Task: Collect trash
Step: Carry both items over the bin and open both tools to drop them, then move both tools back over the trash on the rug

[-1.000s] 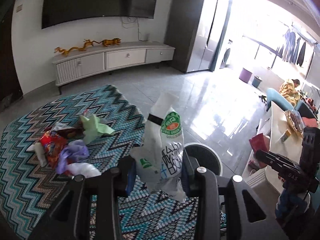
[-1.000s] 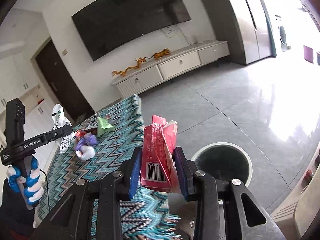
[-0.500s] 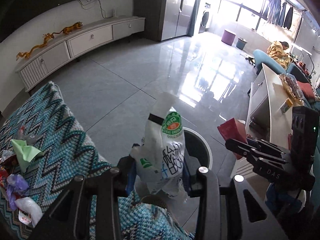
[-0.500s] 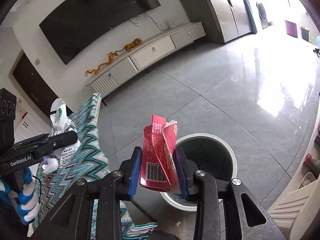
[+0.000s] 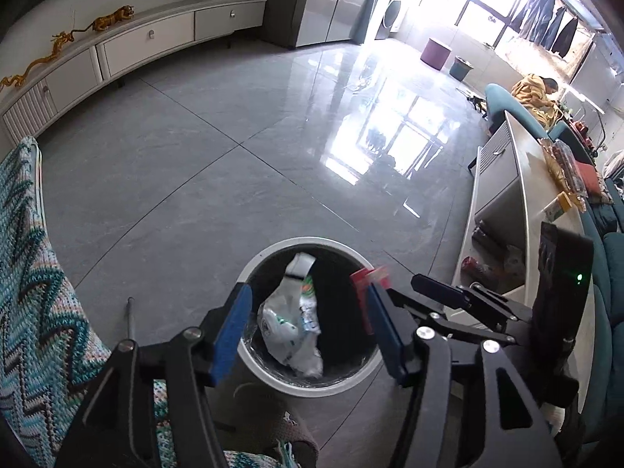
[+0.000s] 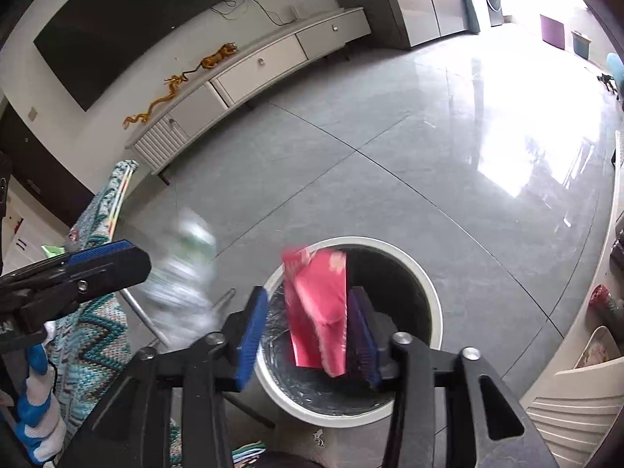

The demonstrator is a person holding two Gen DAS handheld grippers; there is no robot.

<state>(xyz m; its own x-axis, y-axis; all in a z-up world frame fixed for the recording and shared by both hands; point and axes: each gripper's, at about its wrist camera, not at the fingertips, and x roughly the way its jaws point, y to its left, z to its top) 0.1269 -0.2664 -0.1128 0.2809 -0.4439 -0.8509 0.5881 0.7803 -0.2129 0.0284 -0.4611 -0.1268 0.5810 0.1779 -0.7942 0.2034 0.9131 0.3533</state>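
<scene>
Two pieces of trash are leaving the jaws over the bin. From the left wrist, the left hand-held gripper (image 5: 308, 327) is opening, its pads clear of the white wrapper (image 5: 292, 327), which drops inside the white-rimmed bin (image 5: 273, 380). From the right wrist, the right hand-held gripper (image 6: 308, 335) is opening too; the red packet (image 6: 318, 304) hangs blurred between the pads above the bin's mouth, apparently sliding free. Best to hold both over the middle until each piece has fallen, lest one catch the rim.
</scene>
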